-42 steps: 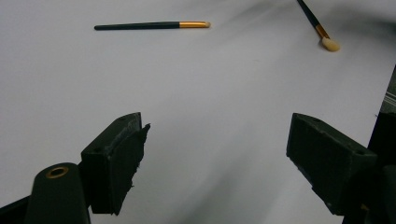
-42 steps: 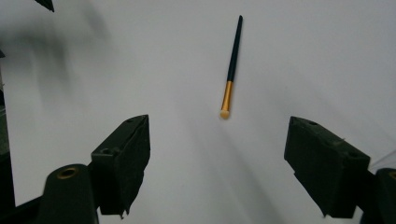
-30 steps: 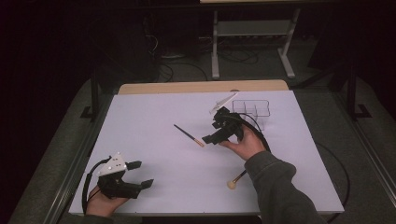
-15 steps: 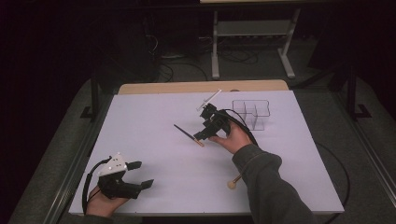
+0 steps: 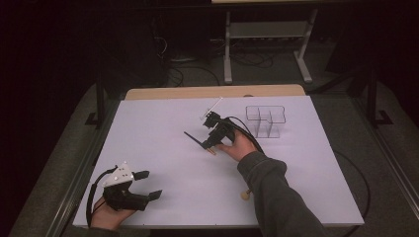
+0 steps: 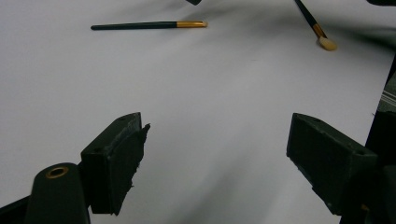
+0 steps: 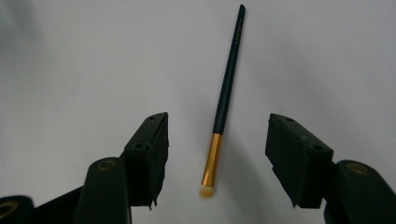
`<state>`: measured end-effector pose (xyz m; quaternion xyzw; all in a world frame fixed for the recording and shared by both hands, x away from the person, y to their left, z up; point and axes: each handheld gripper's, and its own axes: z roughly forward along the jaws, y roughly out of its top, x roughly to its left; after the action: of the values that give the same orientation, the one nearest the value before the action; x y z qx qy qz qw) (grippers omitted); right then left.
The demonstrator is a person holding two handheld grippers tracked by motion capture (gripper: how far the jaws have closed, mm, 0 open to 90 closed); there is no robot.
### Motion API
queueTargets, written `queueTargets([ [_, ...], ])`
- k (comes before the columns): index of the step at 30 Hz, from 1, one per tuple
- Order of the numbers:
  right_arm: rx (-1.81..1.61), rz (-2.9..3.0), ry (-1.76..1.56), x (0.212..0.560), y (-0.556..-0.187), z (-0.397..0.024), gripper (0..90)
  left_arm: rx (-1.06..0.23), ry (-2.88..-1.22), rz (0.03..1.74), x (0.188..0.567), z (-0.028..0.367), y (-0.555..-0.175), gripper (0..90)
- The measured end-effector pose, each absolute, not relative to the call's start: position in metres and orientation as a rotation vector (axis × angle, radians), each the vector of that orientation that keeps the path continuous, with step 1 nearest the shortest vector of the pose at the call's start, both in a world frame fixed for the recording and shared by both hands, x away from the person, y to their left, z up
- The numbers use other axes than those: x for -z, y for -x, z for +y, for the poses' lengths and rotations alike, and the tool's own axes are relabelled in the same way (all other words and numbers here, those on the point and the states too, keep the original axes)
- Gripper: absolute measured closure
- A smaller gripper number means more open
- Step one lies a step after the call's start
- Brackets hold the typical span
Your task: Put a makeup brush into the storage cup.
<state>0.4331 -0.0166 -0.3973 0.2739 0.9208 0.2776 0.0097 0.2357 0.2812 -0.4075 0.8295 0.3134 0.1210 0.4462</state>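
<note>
A slim black makeup brush (image 7: 224,107) with a gold ferrule lies flat on the white table (image 5: 163,123). My right gripper (image 7: 217,135) hangs just over it, its jaws either side of the ferrule end. The jaws have just been closing, but the pads stand clear of the brush, so the gripper is open. In the high view the right gripper (image 5: 207,144) is at mid-table over the brush (image 5: 193,138). My left gripper (image 5: 149,184) rests open and empty at the front left. A second brush (image 5: 245,194) with a pale round tip lies partly under the right forearm.
A clear plastic organiser (image 5: 267,121) with compartments stands at the back right, just beyond the right hand. From the left gripper view both brushes lie far ahead, the first brush (image 6: 149,24) and the second brush (image 6: 315,25). The table's front edge is close to the left hand.
The right hand has come left and down from beside the organiser to over the black brush, and its jaws have narrowed around it. The left hand has stayed put.
</note>
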Motion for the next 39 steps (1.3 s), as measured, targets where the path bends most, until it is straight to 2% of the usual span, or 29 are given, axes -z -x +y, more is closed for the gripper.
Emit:
queueTargets([
  [16, -0.841, 2.893, -0.883, 0.418, -0.440, -0.008, 53.7, -0.288, -2.052, 0.787, 0.409, 0.281, -0.235, 18.6],
  [39, -0.775, 2.880, -0.849, 0.427, -0.436, -0.002, 74.0, -0.287, -2.057, 0.785, 0.409, 0.281, -0.235, 19.0],
])
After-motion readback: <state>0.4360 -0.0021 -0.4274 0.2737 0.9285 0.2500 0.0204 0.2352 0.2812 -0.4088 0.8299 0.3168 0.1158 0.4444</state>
